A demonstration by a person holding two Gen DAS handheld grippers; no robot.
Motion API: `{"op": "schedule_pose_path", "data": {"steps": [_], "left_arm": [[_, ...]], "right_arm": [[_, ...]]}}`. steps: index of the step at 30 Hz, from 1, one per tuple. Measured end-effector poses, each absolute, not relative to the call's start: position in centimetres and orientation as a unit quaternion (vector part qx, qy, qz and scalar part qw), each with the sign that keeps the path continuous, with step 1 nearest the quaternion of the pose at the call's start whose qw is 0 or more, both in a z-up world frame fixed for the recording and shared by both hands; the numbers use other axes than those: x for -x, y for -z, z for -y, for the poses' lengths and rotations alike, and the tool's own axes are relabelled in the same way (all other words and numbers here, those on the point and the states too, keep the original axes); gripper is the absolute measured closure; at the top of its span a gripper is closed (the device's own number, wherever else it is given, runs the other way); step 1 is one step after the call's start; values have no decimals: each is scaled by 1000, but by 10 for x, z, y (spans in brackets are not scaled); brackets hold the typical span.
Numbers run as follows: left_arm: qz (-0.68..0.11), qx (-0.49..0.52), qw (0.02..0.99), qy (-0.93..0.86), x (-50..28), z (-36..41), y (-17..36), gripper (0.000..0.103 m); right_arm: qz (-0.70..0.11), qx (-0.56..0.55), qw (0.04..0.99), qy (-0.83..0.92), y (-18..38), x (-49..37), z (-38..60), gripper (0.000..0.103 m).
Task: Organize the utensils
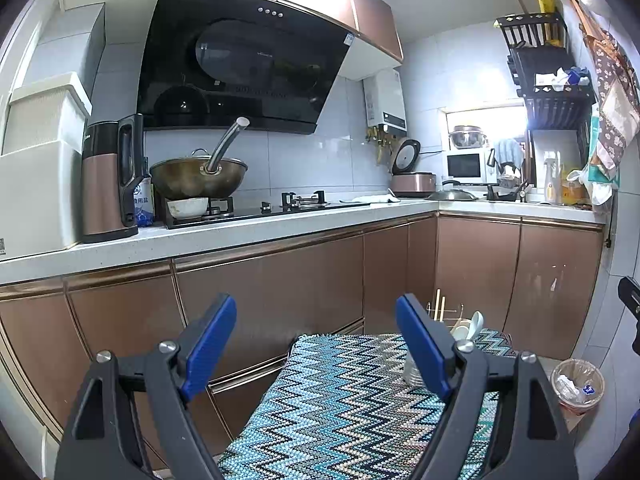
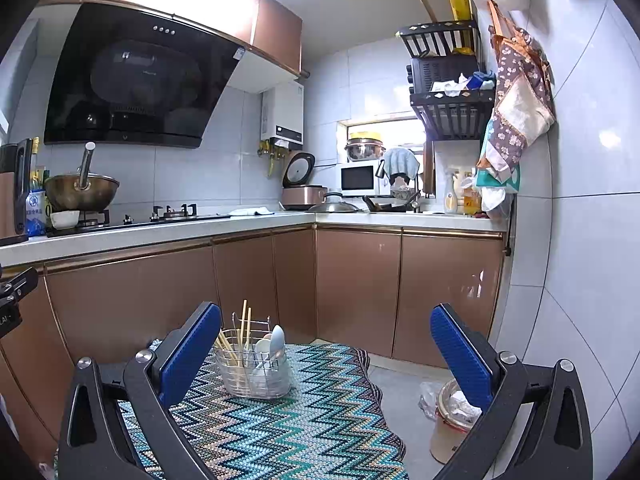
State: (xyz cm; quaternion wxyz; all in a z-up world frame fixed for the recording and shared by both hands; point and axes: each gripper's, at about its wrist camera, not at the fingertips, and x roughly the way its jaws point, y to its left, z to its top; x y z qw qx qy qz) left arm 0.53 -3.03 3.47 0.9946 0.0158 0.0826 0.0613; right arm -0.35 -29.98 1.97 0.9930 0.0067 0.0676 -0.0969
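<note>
A wire utensil basket (image 2: 256, 368) stands on a zigzag-patterned cloth (image 2: 288, 420) at its far end. It holds wooden chopsticks (image 2: 242, 324) and white spoons (image 2: 276, 340), all upright. In the left wrist view the basket (image 1: 452, 320) is partly hidden behind the right finger. My left gripper (image 1: 316, 344) is open and empty, above the cloth (image 1: 340, 400) and short of the basket. My right gripper (image 2: 326, 352) is open and empty, with the basket just beyond its left finger.
A waste bin (image 2: 452, 420) with a plastic liner stands on the floor right of the cloth. Brown cabinets (image 2: 360, 288) and a counter with a wok (image 1: 200, 178), stove and rice cooker lie behind. The other gripper's edge shows at far right (image 1: 630, 300).
</note>
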Motion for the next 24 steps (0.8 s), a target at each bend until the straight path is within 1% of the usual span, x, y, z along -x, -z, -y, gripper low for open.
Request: {"op": "schedule_pose_path", "data": {"steps": [24], "left_arm": [[-92,-7,993,-67,-10,24,-25,22]], "right_arm": [[-77,6,993,92,-16,-2,294,0]]}}
